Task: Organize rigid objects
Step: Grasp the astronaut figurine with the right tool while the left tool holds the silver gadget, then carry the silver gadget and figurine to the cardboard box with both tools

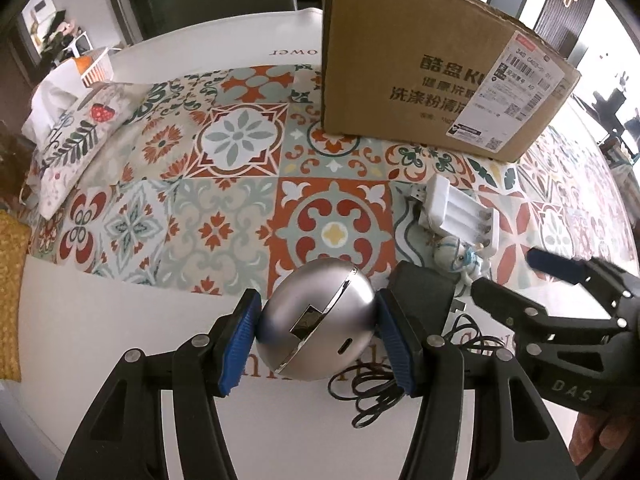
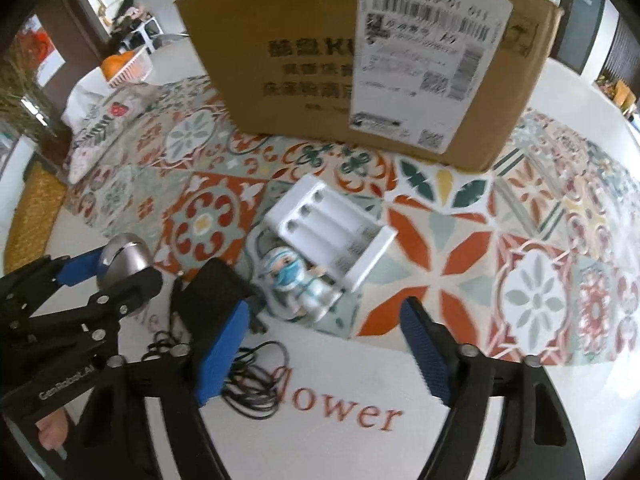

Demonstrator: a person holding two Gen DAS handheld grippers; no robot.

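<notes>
My left gripper [image 1: 316, 340] is shut on a silver egg-shaped gadget [image 1: 316, 320], its blue pads pressing both sides, at the table's near edge. It also shows in the right wrist view [image 2: 124, 260]. My right gripper [image 2: 316, 352] is open and empty, just short of a small masked figurine [image 2: 296, 284] and a white battery charger [image 2: 332, 224]. A black adapter [image 2: 216, 284] with a coiled black cable [image 2: 252, 384] lies by its left finger. The big cardboard box [image 1: 436, 76] stands behind on the patterned mat.
A patterned pillow [image 1: 76, 136] and a white basket [image 1: 94, 68] lie at the far left. A woven yellow mat [image 1: 10, 296] sits at the left edge. The tiled mat [image 1: 224, 208] covers the middle of the white table [image 1: 128, 320].
</notes>
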